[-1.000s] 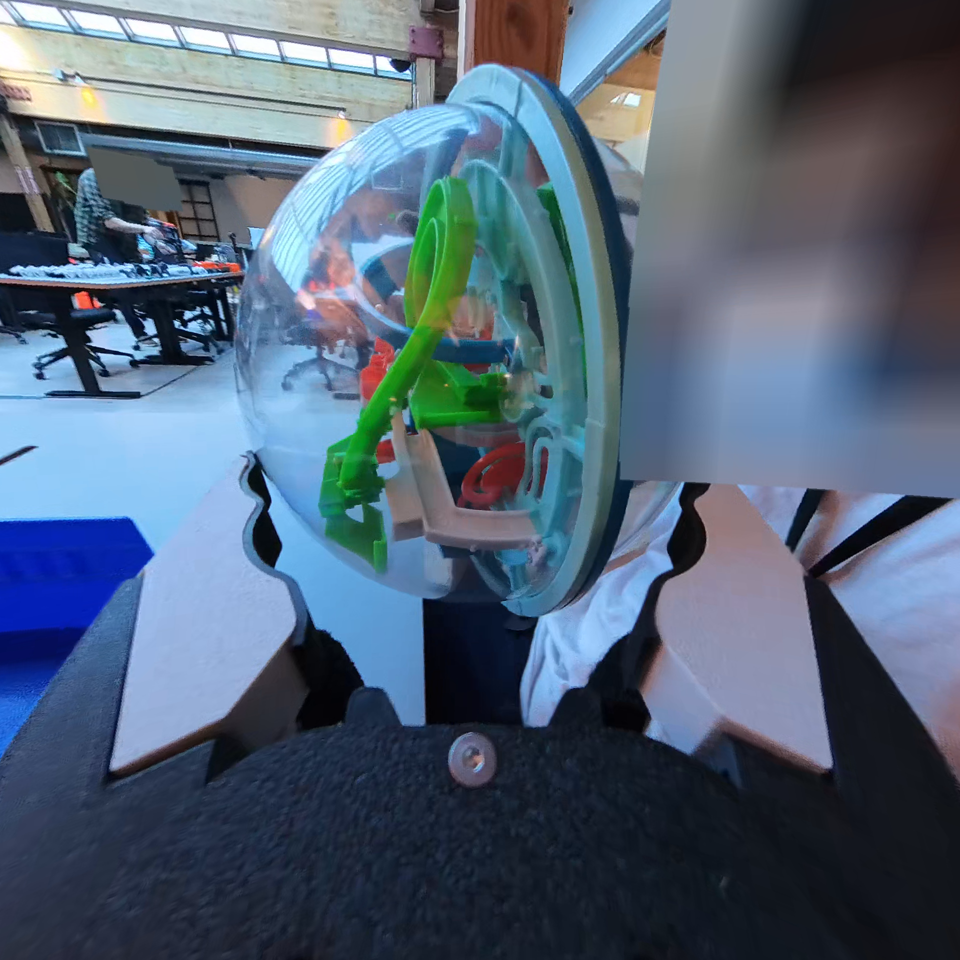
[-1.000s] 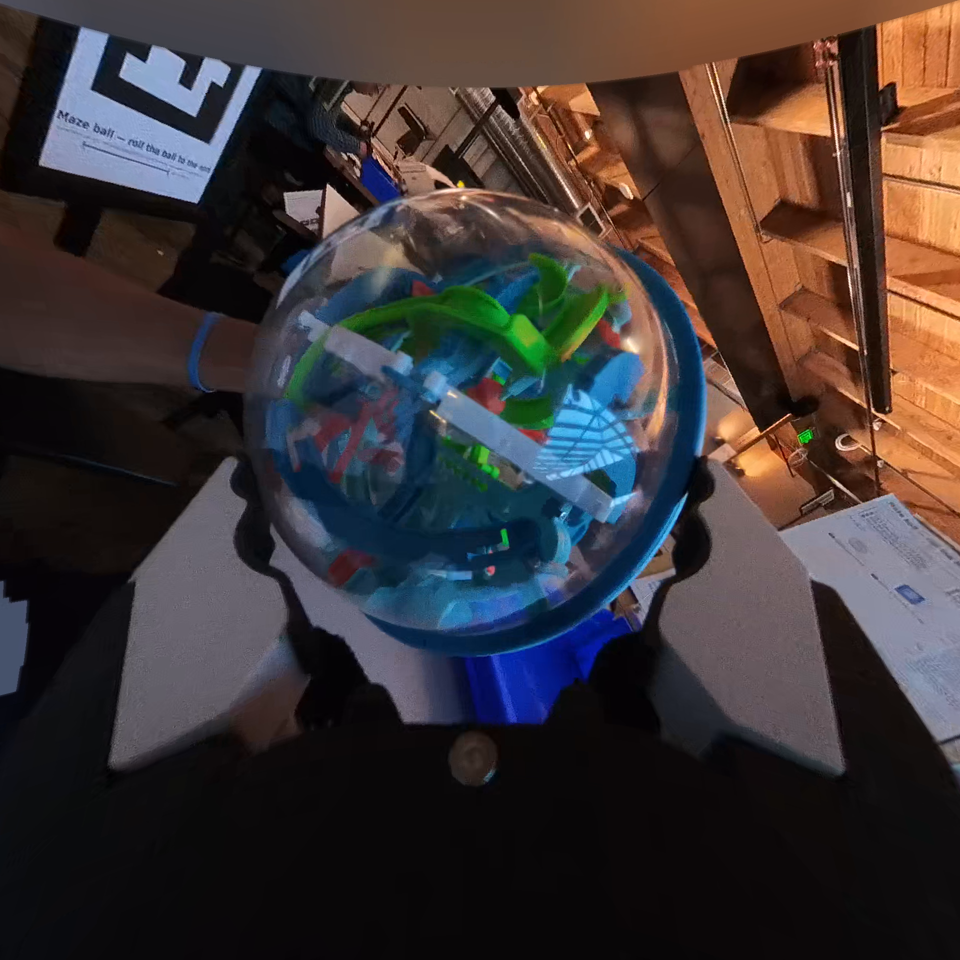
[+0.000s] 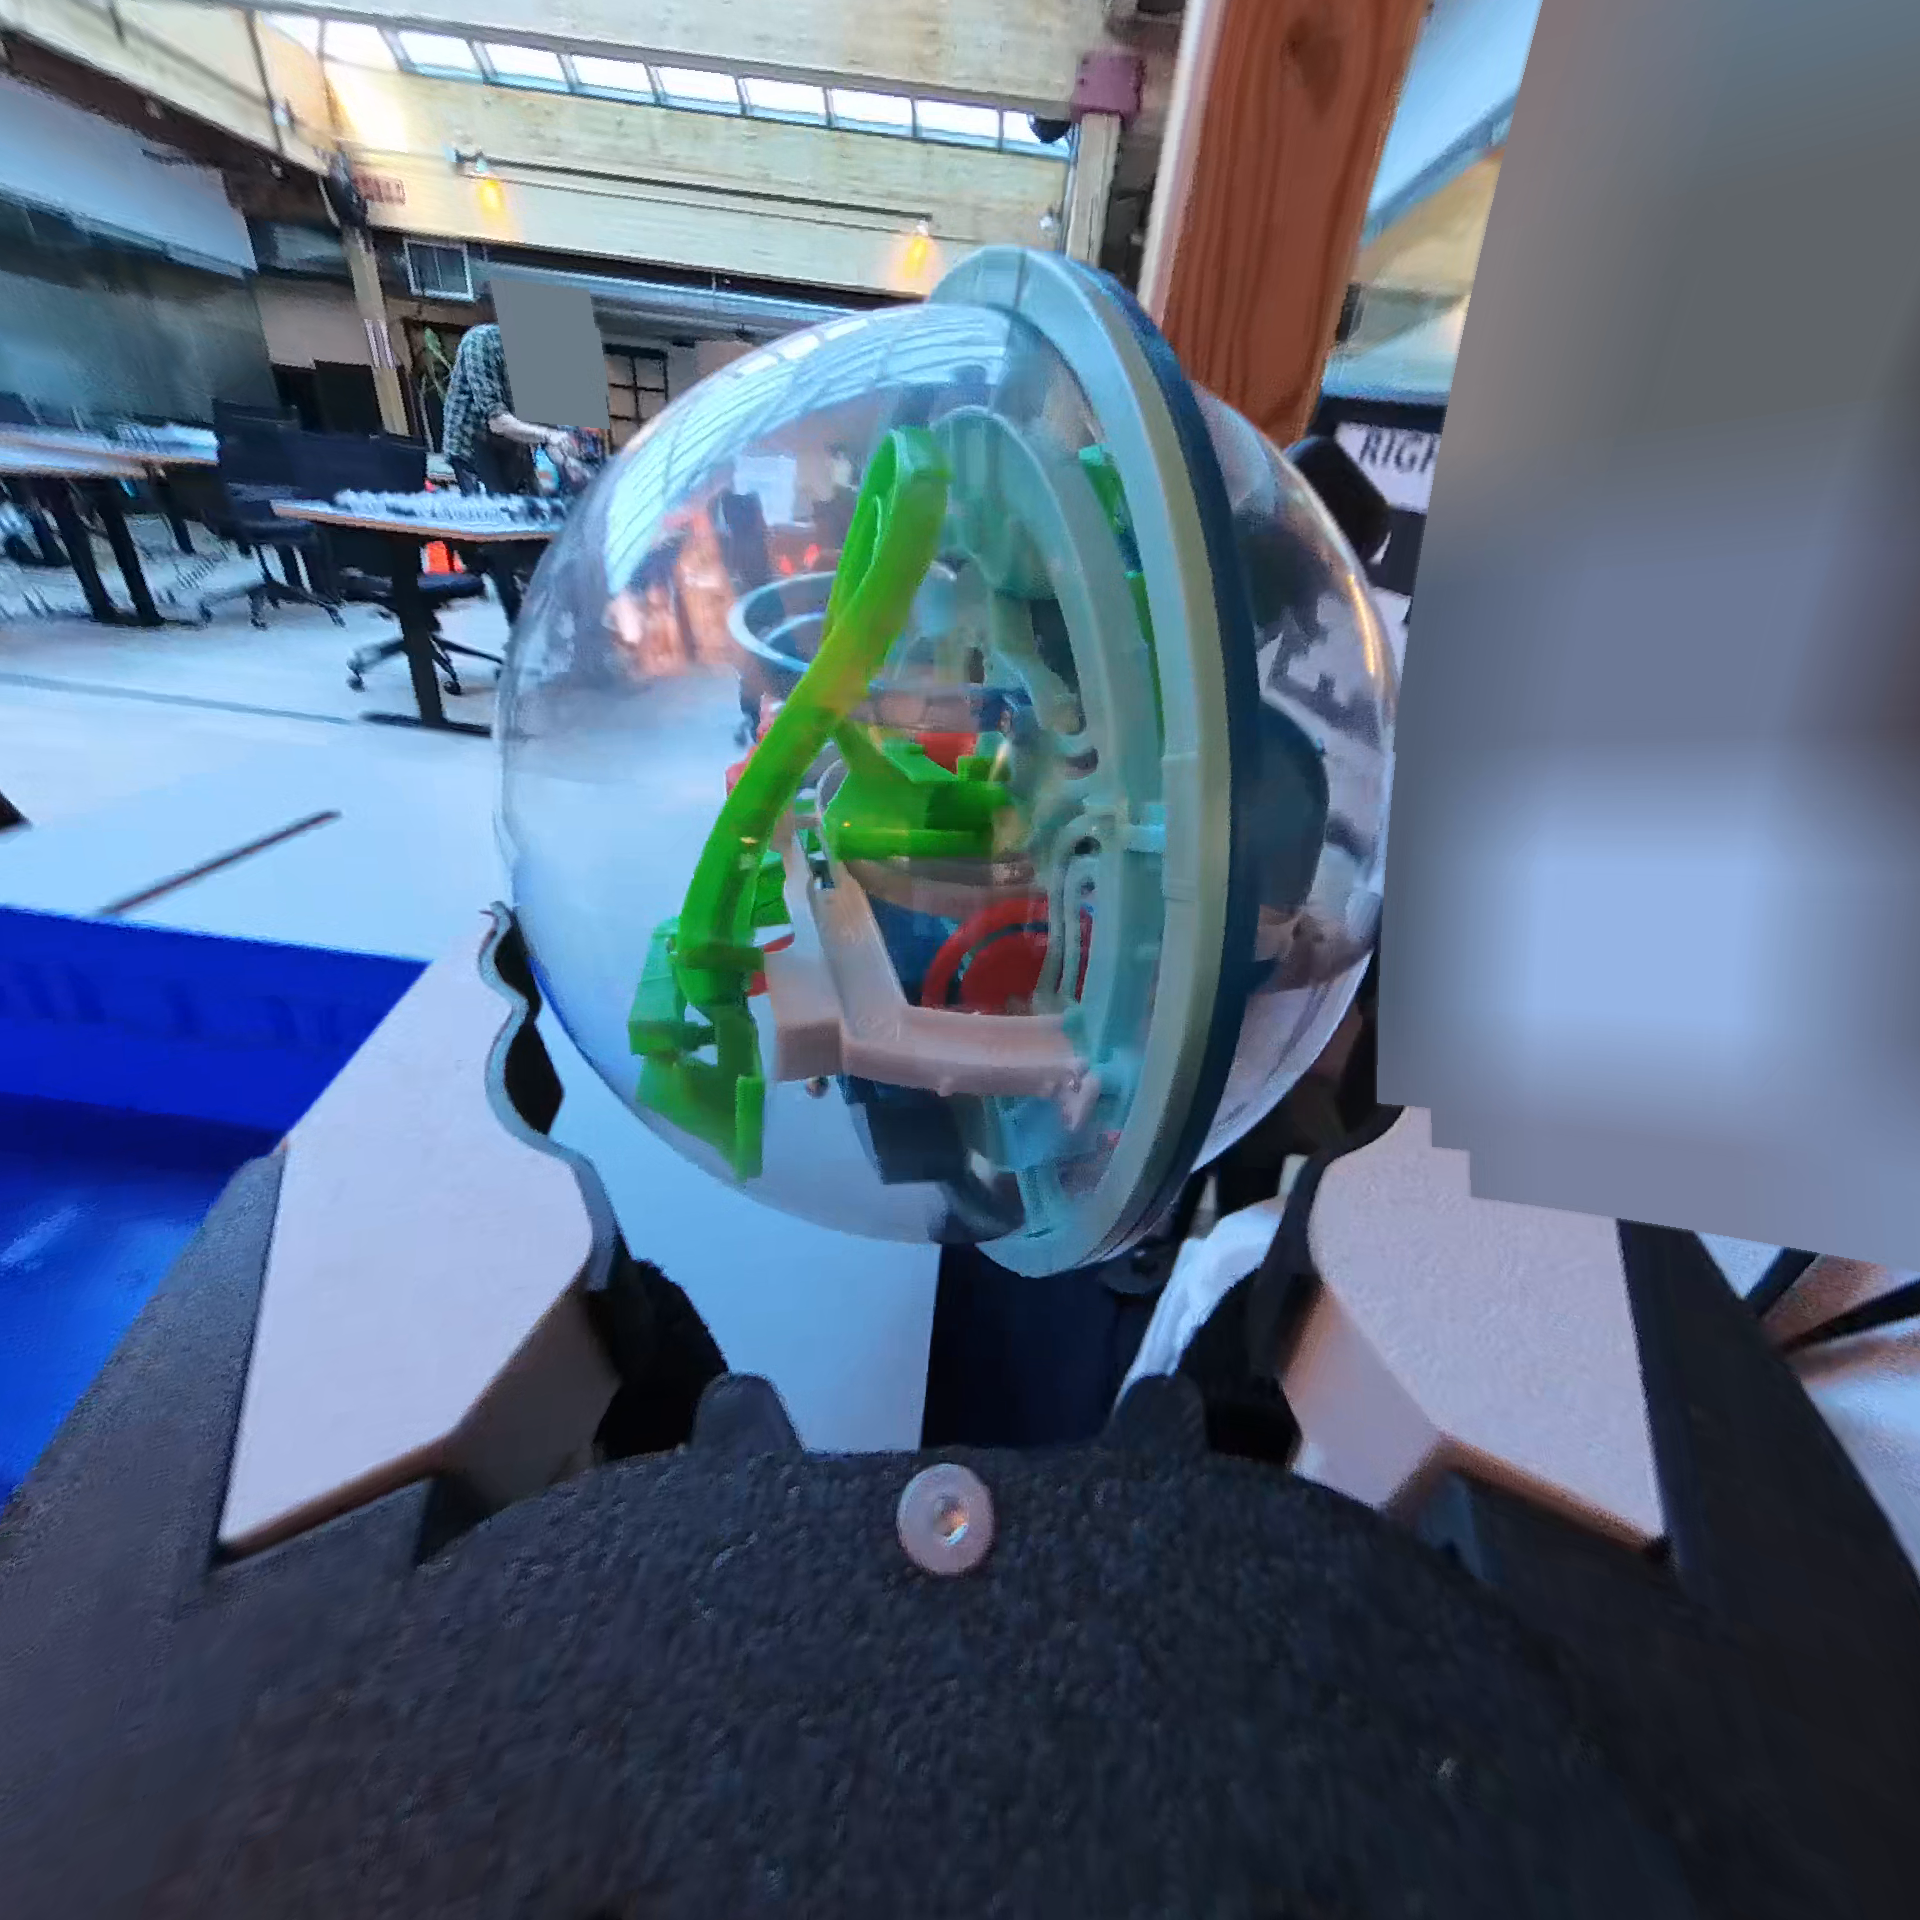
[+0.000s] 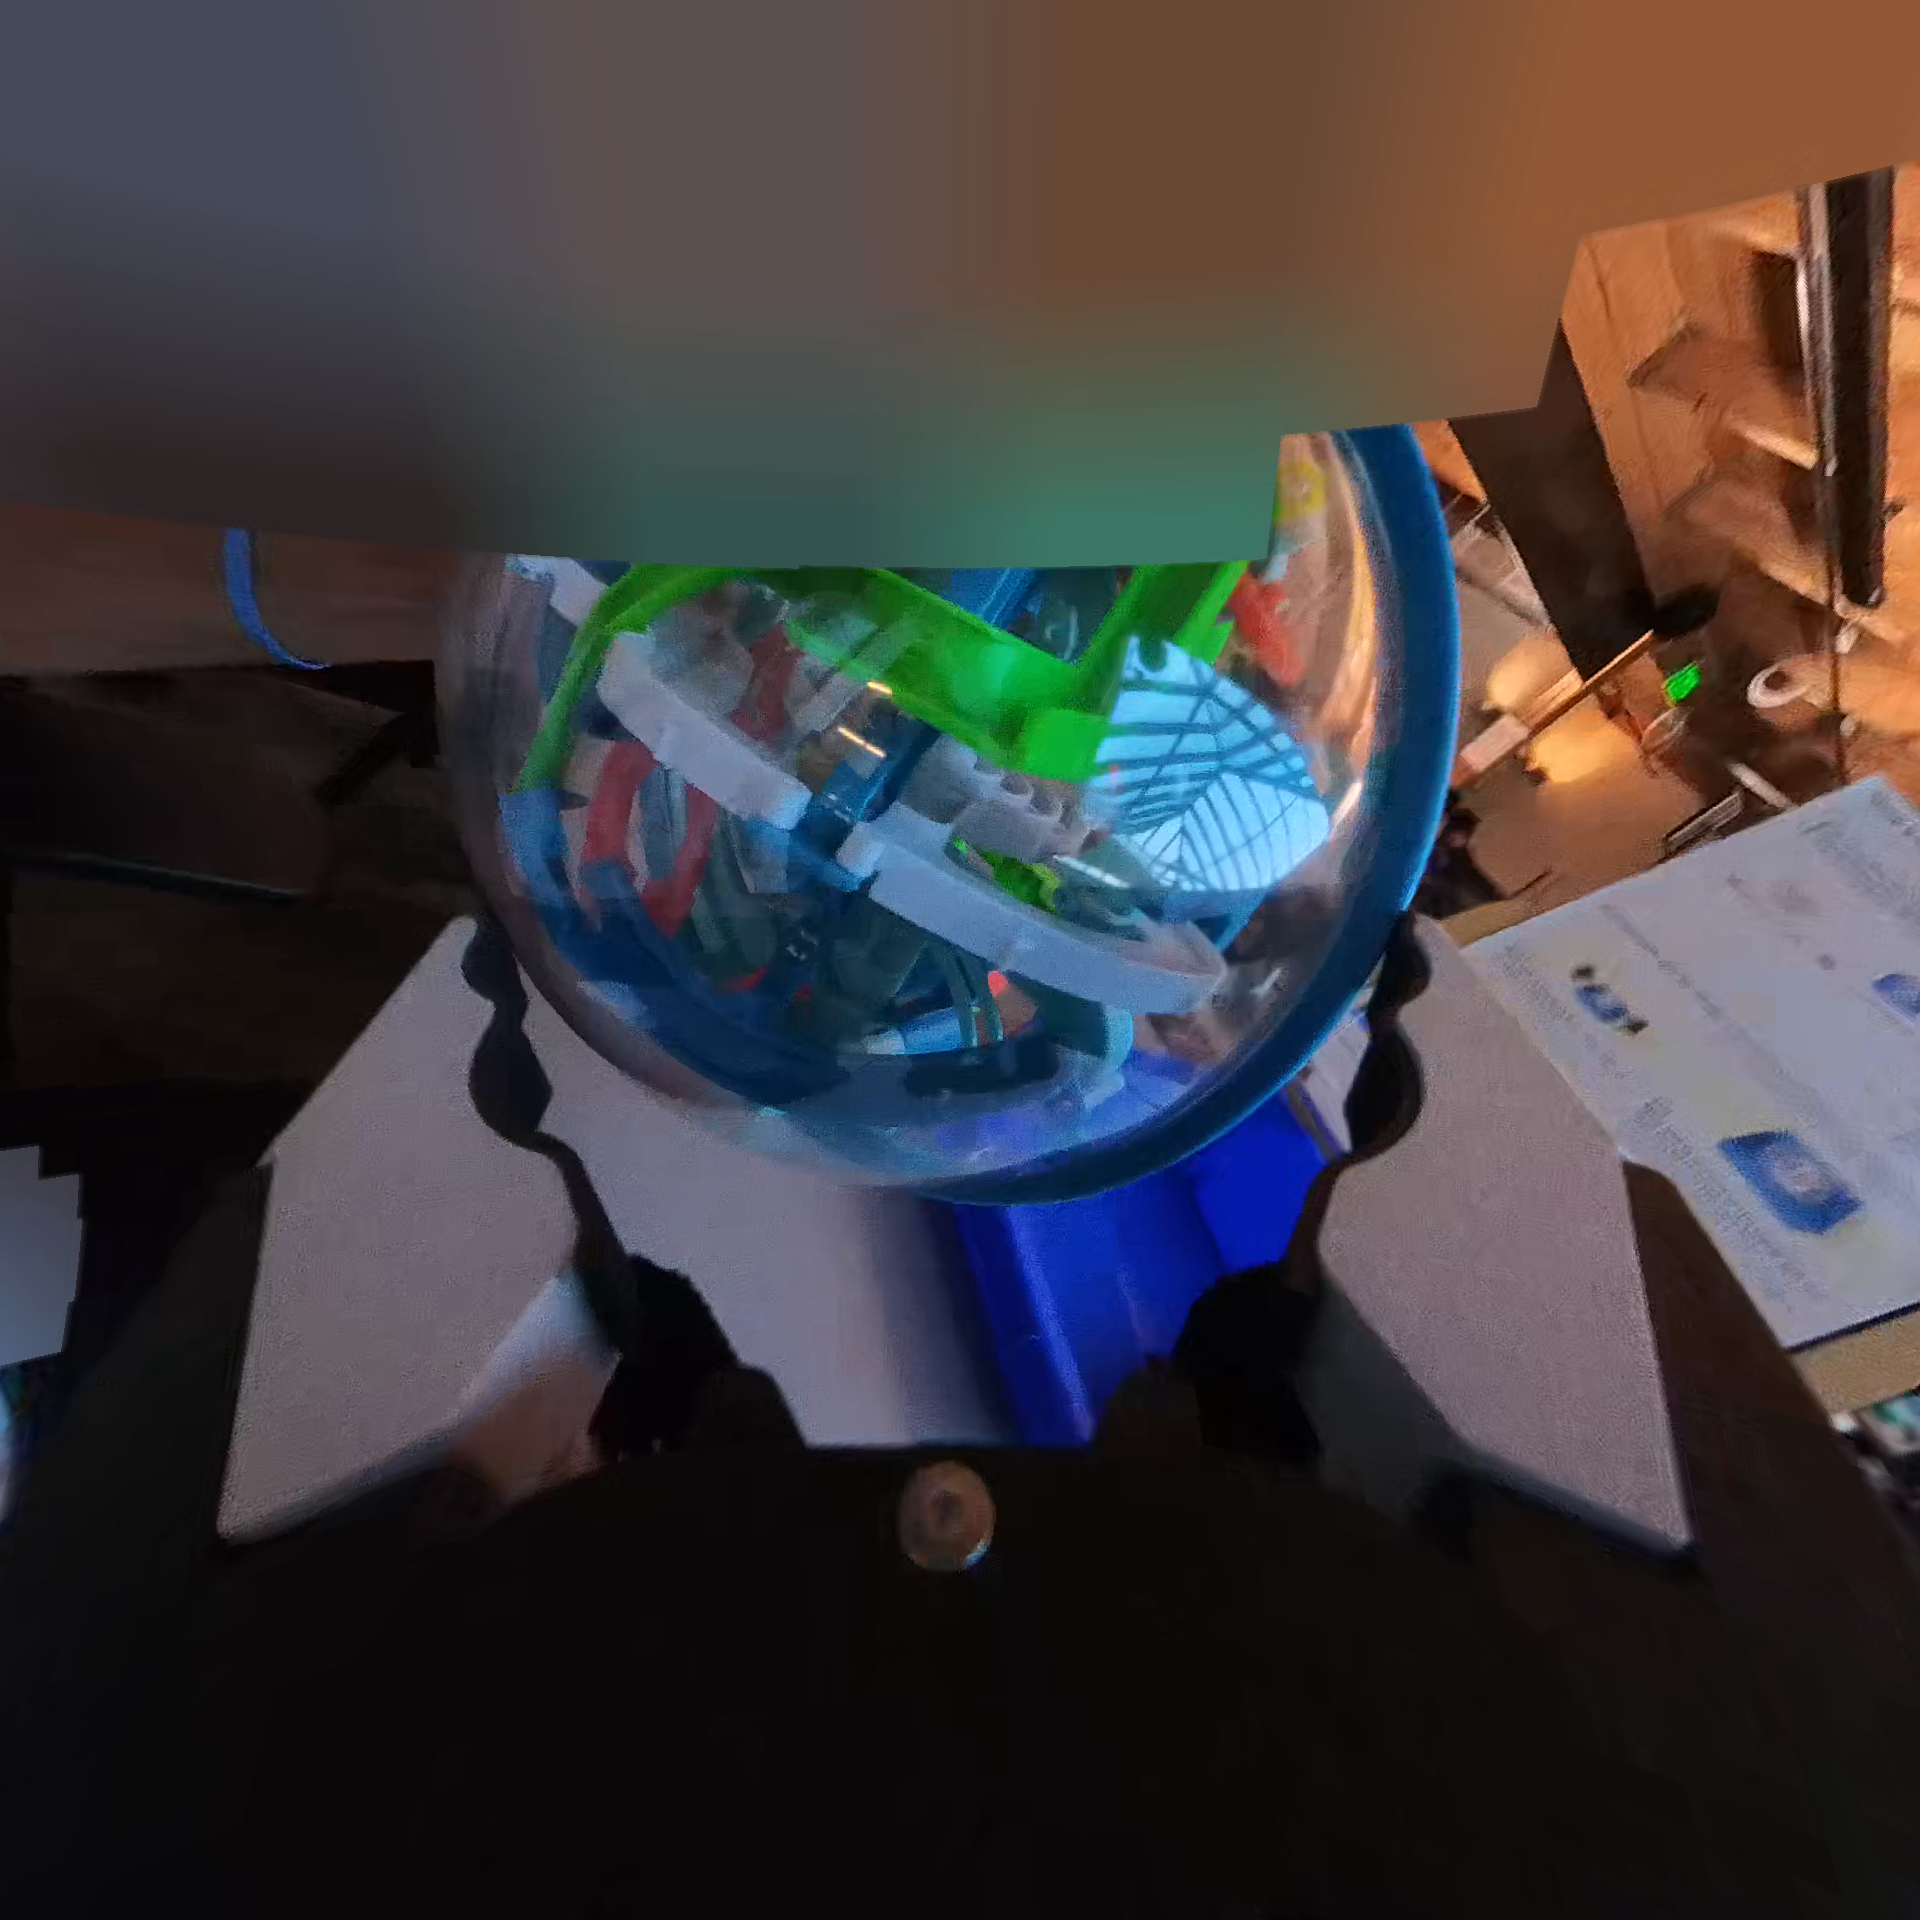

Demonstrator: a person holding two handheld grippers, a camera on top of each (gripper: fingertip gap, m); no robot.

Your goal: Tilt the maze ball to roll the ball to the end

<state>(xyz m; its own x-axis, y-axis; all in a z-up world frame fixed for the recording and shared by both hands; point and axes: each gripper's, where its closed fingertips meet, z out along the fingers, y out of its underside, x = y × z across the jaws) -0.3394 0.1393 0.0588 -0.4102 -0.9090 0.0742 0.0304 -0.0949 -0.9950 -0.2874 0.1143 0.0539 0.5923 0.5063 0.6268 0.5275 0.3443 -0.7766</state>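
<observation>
Your left gripper point(image 3: 935, 1091) has its two pale fingers point(image 3: 416, 1226) spread wide around the maze ball point(image 3: 935, 748), one on each side of the clear sphere. In the left wrist view the wavy inner edge of the near finger meets the lower curve of the dome, and the other finger sits against the far half of the shell, so you are clamping the ball between them. The ball is turned so its grey and dark blue equator ring point(image 3: 1174, 727) runs nearly upright, leaning a little. Inside you can see a green track point(image 3: 831, 686), a beige ramp point(image 3: 914, 1039) and a red spiral point(image 3: 1008, 951). The small rolling ball cannot be picked out. Behind lie a blue bin point(image 3: 156, 1039), a pale floor, desks point(image 3: 416, 520) with office chairs and a wooden post point(image 3: 1278, 187)

In the right wrist view, your right gripper point(image 4: 935, 1039) also straddles the maze ball point(image 4: 935, 852), its grey fingers point(image 4: 416, 1195) set wide and pressed to the sphere's lower flanks. Here the blue ring point(image 4: 1423, 779) sweeps down the side and under the ball. White curved tracks point(image 4: 997, 925) cross the middle below a green piece point(image 4: 987, 665). The picture is motion-blurred. A blue block point(image 4: 1101, 1299) shows under the ball, with a printed sheet point(image 4: 1714, 1039) off to the side
</observation>
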